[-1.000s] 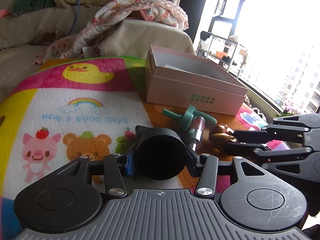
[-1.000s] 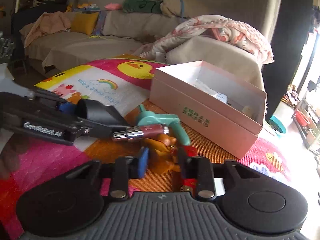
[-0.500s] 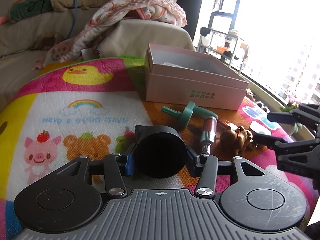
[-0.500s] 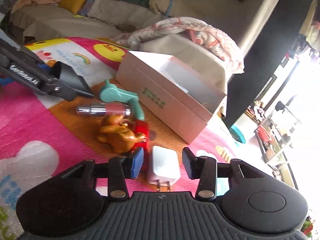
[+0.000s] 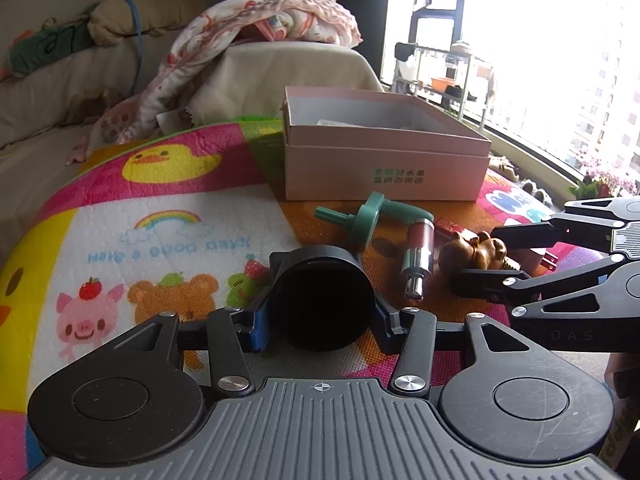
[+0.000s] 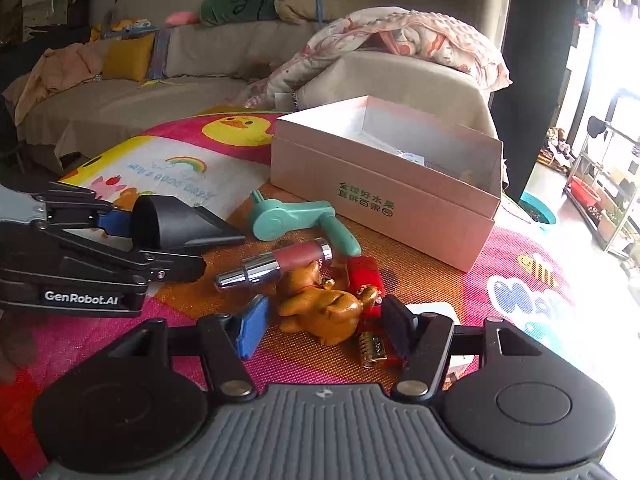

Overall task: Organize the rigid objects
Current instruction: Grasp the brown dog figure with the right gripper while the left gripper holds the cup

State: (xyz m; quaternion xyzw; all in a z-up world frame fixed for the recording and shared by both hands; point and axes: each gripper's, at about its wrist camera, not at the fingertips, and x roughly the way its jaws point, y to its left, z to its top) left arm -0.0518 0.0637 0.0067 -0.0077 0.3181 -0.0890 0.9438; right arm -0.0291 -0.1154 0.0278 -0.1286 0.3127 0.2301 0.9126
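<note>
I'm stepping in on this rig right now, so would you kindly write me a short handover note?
Left gripper: shut on a black funnel-shaped nozzle.
Right gripper: jaws opening, nothing gripped; the brown bear figurine sits between them on the mat.
Pink box: open at the back of the mat, contents mostly hidden.
Left on the mat: green crank handle, lip gloss tube, red item, small brass padlock, white charger.
Next, probably: box the nozzle.

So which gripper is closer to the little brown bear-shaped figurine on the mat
Right. The right gripper is opening with the brown bear figurine between its fingers, not gripped. The left gripper, shut on a black funnel-shaped nozzle, sits off to the figurine's side.
</note>
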